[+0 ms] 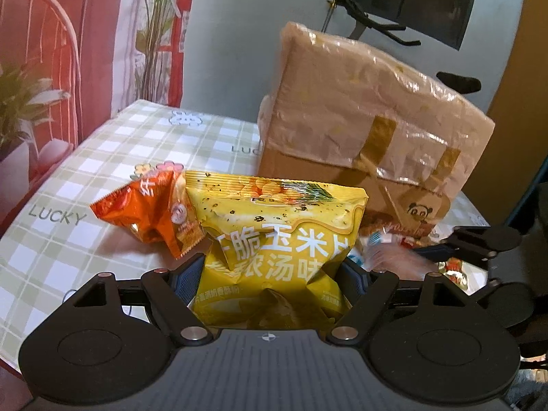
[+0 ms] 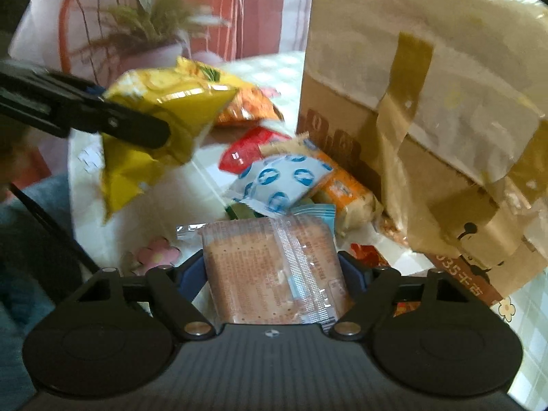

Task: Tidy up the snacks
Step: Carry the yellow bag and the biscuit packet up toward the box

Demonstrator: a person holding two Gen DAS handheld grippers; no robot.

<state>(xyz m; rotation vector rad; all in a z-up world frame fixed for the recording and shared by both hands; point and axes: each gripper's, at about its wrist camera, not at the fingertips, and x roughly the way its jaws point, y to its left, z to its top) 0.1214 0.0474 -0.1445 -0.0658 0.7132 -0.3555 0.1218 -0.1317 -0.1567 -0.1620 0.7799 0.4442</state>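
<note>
Left gripper (image 1: 270,270): fingers clamped on a yellow corn-chip bag (image 1: 277,239), which bulges and creases between the pads and is held above the table (image 1: 68,178) (green-and-white check cloth printed "LUCKY"). An orange snack packet (image 1: 154,212) lies on the cloth just beside the bag's left edge.

Right gripper (image 2: 274,267): fingers pressed against both sides of a clear-wrapped cracker pack (image 2: 274,267), which is gripped flat with its printed back and seam facing the camera.

Beyond the pack, loose snacks lie heaped on the cloth: a blue-and-white sachet (image 2: 281,181), a red packet (image 2: 246,150) and an orange-wrapped bar (image 2: 346,188), the last touching the base of a taped cardboard box (image 2: 428,120). The box (plastic wrap over its top, panda print on its side) stands tilted at the table's right side. A potted plant (image 2: 154,30) stands behind the table; detail is blurred.
</note>
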